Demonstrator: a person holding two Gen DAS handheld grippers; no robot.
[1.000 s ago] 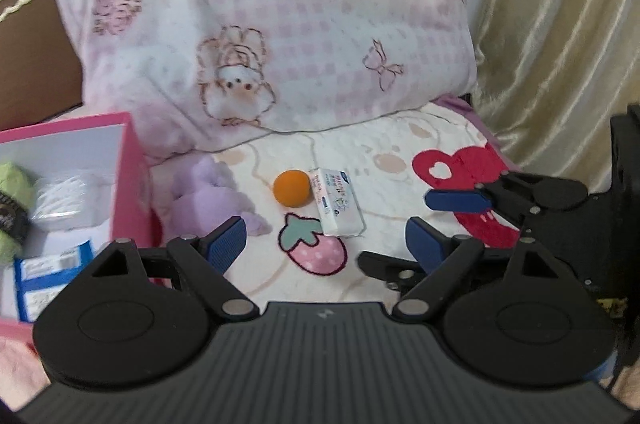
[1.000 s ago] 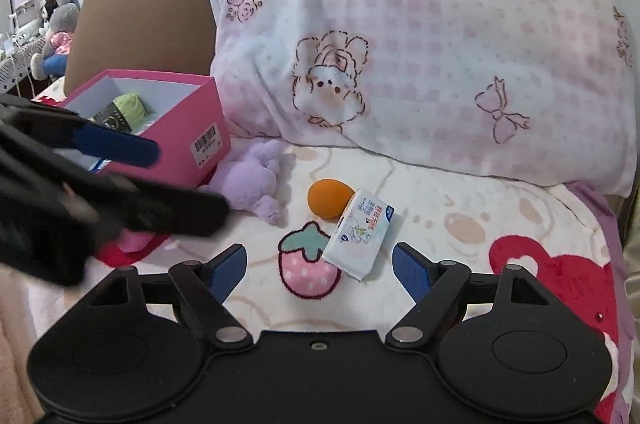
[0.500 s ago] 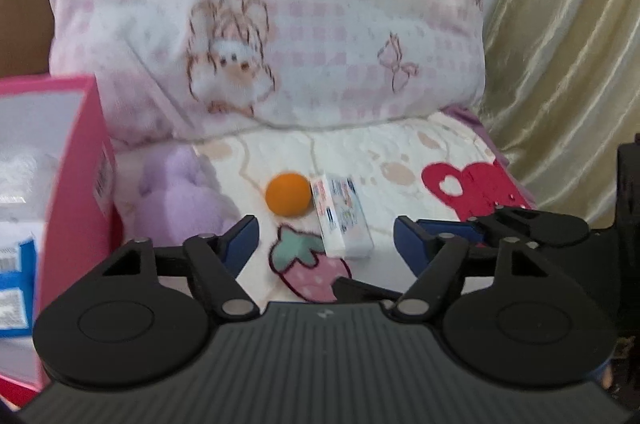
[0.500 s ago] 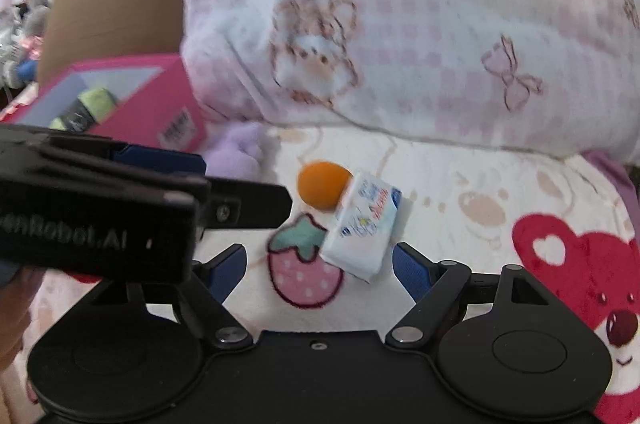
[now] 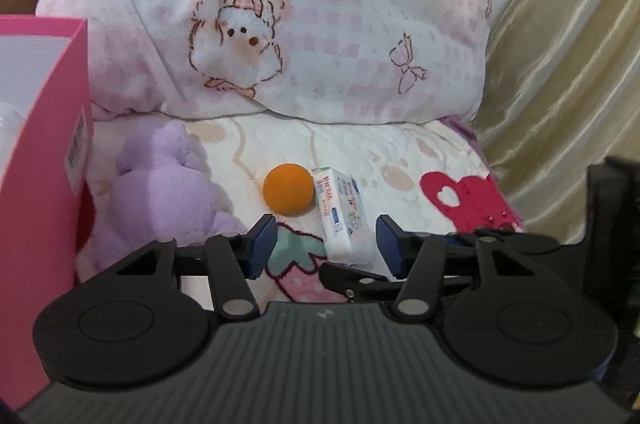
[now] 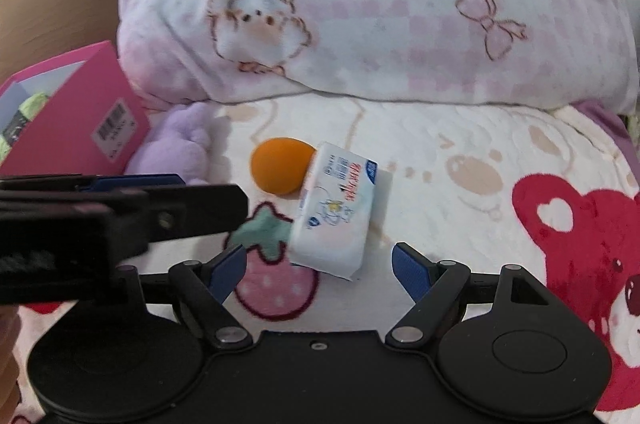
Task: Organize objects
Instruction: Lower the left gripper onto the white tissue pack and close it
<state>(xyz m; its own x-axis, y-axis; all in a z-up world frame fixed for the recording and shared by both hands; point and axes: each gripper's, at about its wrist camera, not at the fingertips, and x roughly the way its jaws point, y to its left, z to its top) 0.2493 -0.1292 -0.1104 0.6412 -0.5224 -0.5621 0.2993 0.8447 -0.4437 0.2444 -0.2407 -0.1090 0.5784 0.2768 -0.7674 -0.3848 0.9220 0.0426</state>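
Note:
A white tissue pack (image 5: 338,216) lies on the bed blanket against an orange ball (image 5: 288,193), with a purple plush toy (image 5: 160,196) to their left. My left gripper (image 5: 326,246) hovers low at the pack's near end. Its jaws are closing, and the pads stand apart from the pack. In the right wrist view the tissue pack (image 6: 338,212) lies just ahead of my right gripper (image 6: 319,269), which is open and holds nothing. The orange ball (image 6: 276,164) touches the pack's far left corner. The left gripper's fingers (image 6: 192,202) reach in from the left.
An open pink box (image 5: 40,184) holding several items stands at the left, also seen as the pink box (image 6: 76,120). A big pink-checked pillow (image 5: 320,24) rises behind the objects. A gold curtain (image 5: 560,84) hangs at the right. The right gripper's fingers (image 5: 352,274) cross under my left one.
Both grippers have sunk and come closer to the tissue pack. The left jaws have narrowed. The left gripper has slid further into the right wrist view.

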